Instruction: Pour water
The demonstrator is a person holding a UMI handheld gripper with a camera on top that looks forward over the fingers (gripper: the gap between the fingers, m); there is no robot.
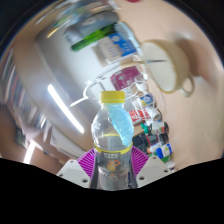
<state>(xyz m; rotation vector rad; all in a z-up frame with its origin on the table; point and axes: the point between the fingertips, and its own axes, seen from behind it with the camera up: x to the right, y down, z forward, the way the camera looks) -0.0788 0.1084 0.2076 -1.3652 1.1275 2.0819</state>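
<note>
Hand-held gripper (112, 163) is clamped on a clear water bottle (112, 135) with yellow cap (113, 98), both purple pads (92, 160) pressing its sides, bottle upright between the fingers.

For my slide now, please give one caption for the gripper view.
Hand-held gripper shut on a yellow-capped water bottle, tilted view with a white cup beyond.
</note>
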